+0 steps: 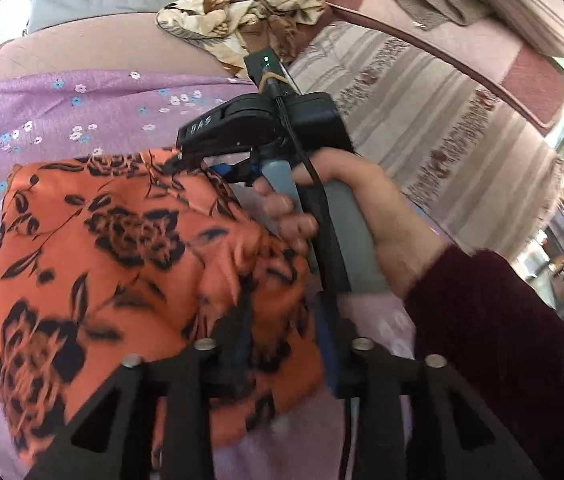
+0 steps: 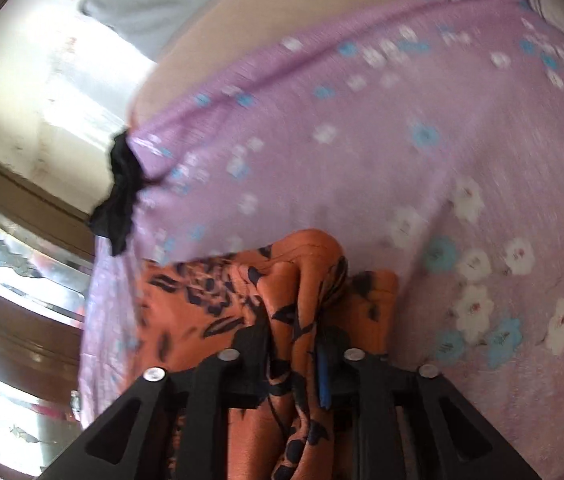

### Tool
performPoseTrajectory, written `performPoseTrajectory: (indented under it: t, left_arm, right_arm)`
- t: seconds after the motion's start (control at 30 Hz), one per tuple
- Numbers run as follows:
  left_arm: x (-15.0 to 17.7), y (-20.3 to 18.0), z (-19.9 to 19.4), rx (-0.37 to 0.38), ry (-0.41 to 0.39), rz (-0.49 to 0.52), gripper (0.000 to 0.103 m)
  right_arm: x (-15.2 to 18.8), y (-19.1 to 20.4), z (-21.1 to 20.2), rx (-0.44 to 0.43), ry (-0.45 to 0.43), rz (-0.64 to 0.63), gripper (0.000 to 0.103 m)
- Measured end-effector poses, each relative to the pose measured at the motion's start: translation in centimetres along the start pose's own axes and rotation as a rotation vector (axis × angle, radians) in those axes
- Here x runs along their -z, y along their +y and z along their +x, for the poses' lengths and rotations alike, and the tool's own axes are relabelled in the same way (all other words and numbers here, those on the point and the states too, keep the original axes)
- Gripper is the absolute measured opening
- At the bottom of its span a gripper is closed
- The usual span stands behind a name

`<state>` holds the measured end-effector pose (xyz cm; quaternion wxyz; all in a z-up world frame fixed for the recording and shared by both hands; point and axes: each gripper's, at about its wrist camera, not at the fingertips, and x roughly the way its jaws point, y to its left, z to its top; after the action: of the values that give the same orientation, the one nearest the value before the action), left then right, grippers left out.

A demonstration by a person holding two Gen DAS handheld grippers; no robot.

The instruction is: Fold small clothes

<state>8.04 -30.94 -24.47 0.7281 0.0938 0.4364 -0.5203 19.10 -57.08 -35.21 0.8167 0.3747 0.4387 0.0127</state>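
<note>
left wrist view showed the orange cloth point(image 1: 122, 264) on the purple sheet point(image 1: 62, 112), near its left edge, both your left claw point(image 1: 282, 356) and right claw point(image 2: 294, 344) clamped on it; you needed matched corners and even tension.

A bunched fold of the orange floral garment point(image 2: 298, 292) is pinched between the closed fingers of the right tool point(image 2: 292, 360), above a lilac flowered sheet point(image 2: 362, 140); a black cloth point(image 2: 120, 196) is seen at its edge.
</note>
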Motion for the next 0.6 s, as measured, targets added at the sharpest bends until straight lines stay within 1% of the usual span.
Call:
performPoseTrajectory:
  t: [0.03, 0.07, 0.13, 0.17, 0.2, 0.23, 0.3, 0.33, 0.4, 0.43, 0.5, 0.53, 0.57, 0.6]
  left_arm:
    - [0.5, -0.3, -1.5, -0.011, -0.009, 0.033, 0.051]
    - [0.9, -0.3, -2.9, -0.028, -0.026, 0.059, 0.057]
    - [1.4, 0.0, -5.3, -0.062, -0.071, 0.087, 0.058]
    - [1.6, 0.6, -6.9, -0.090, -0.102, 0.083, 0.059]
    - [1.5, 1.4, -8.0, -0.112, -0.126, 0.064, 0.060]
    - [1.5, 2.7, -9.5, -0.139, -0.162, 0.022, 0.063]
    - [1.3, 4.5, -10.5, -0.193, -0.208, -0.034, 0.063]
    - [1.2, 6.0, -10.9, -0.255, -0.228, -0.077, 0.063]
    - [1.3, 8.5, -10.7, -0.306, -0.220, -0.141, 0.063]
    - [1.5, 9.3, -10.4, -0.313, -0.206, -0.166, 0.063]
    - [1.5, 10.0, -9.3, -0.318, -0.176, -0.178, 0.063]
    - [1.6, 10.1, -9.0, -0.331, -0.160, -0.177, 0.063]
    - [1.7, 10.4, -8.0, -0.345, -0.119, -0.182, 0.063]
    - [2.0, 10.6, -7.4, -0.336, -0.088, -0.184, 0.063]
  right_arm:
    - [0.0, -0.4, -0.5, 0.001, -0.014, 0.027, 0.048]
    - [0.1, -0.6, -1.2, 0.006, -0.036, 0.044, 0.048]
    - [0.3, 0.0, -3.2, 0.037, -0.092, 0.034, 0.049]
    - [0.5, 0.5, -4.2, 0.051, -0.114, 0.015, 0.049]
    - [1.1, 1.4, -5.6, 0.057, -0.138, -0.012, 0.049]
    - [1.5, 2.1, -6.3, 0.055, -0.150, -0.028, 0.049]
    - [3.1, 4.3, -8.2, 0.041, -0.165, -0.082, 0.049]
    - [3.9, 5.5, -8.8, 0.031, -0.162, -0.112, 0.048]
    - [5.7, 7.8, -9.6, 0.010, -0.158, -0.156, 0.046]
    - [6.5, 8.7, -9.8, 0.002, -0.161, -0.159, 0.044]
    - [8.4, 10.0, -9.4, -0.004, -0.143, -0.153, 0.039]
    - [9.4, 10.2, -8.8, 0.030, -0.122, -0.150, 0.039]
    - [10.4, 10.0, -7.9, 0.096, -0.098, -0.139, 0.039]
    - [10.8, 9.5, -7.4, 0.134, -0.081, -0.123, 0.036]
